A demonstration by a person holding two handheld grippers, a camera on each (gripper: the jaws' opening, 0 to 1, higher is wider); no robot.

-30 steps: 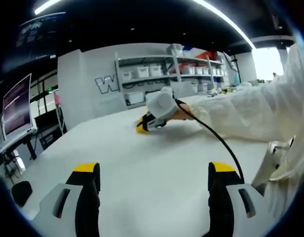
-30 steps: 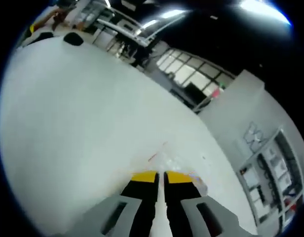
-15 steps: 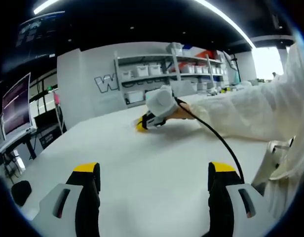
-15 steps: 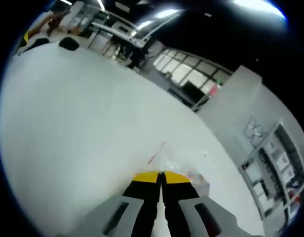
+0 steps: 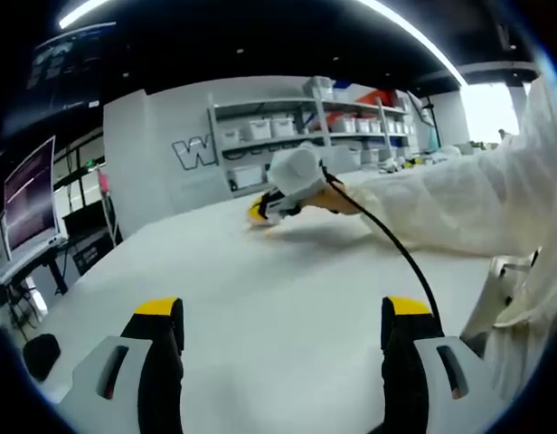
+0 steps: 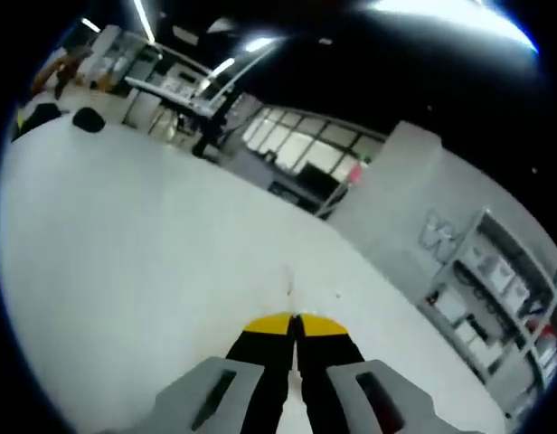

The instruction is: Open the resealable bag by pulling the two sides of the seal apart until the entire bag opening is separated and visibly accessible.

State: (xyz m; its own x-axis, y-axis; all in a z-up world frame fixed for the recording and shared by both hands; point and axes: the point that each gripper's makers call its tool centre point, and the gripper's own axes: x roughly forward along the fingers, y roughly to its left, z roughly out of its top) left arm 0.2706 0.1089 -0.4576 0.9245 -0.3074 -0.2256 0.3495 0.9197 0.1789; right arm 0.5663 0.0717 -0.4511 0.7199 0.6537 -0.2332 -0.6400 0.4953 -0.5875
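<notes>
My left gripper [image 5: 283, 318] hovers low over the white table [image 5: 260, 280], jaws wide open with nothing between them. Across the table, a person's hand in a white sleeve [image 5: 441, 203] holds my right gripper [image 5: 265, 207] a little above the surface. In the right gripper view, the right gripper [image 6: 295, 324] has its yellow-tipped jaws pressed together. A thin sliver of the clear resealable bag [image 6: 291, 287] sticks out just past the tips, seen edge-on and hard to make out.
A black cable [image 5: 387, 242] trails from the right gripper towards me. Shelves with white bins [image 5: 287, 131] line the back wall. A monitor [image 5: 25, 194] stands off the table's left side. A dark round object [image 5: 39, 354] sits at the near left edge.
The right gripper has lifted off the table and tilted up, still shut, and the bag now shows as only a sliver. The left gripper has stayed put and open.
</notes>
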